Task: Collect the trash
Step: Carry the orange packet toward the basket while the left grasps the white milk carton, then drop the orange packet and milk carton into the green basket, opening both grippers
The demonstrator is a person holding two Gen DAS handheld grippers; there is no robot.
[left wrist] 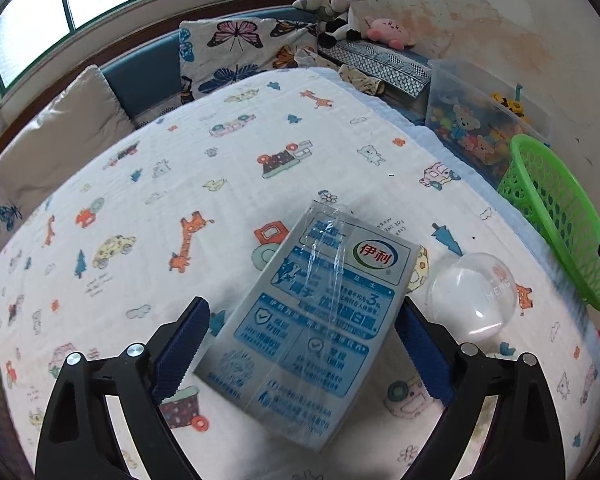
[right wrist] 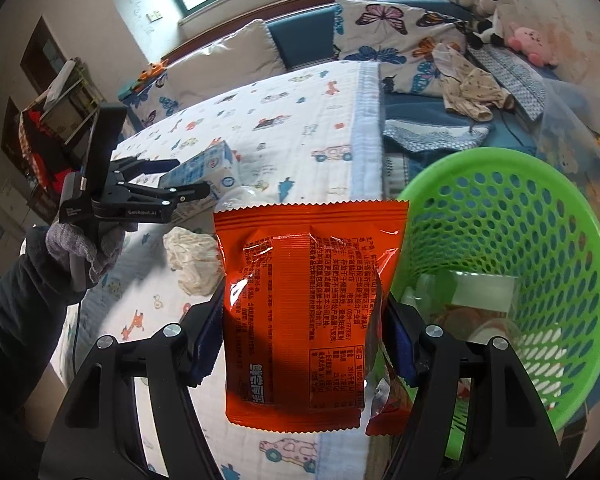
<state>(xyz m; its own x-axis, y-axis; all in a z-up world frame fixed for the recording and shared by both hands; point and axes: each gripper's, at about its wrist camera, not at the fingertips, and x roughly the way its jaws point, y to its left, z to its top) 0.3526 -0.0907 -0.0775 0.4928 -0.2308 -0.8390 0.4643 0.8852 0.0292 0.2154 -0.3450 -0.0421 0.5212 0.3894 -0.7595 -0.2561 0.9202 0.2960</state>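
So two things were going on at once here. The right gripper (right wrist: pixel 304 344) had the orange snack packet (right wrist: pixel 308 304) pinched between its pads, hanging upright just beside the green basket (right wrist: pixel 572 264), which already had some trash in the bottom. My take: the packet needed to be carried fully over the rim before letting go, because it was floppy and light and could easily catch on the edge and slide down outside. Tipping the bottom in first would have helped.

The left gripper (left wrist: pixel 300 344) was spread wide, pretty much as wide as it goes, with the milk carton (left wrist: pixel 320 320) lying on the patterned bed cover (left wrist: pixel 180 152) between its jaws. The pads weren't pressing on it as far as I could tell; there was a visible gap on the left side, while the right pad was very near the carton's edge. I'd have squared up to the carton's narrower sides before closing, since it lay skewed.

A clear dome lid (left wrist: pixel 474 296) sat just beside the carton, and a crumpled tissue (right wrist: pixel 192 260) lay on the cover near the basket.
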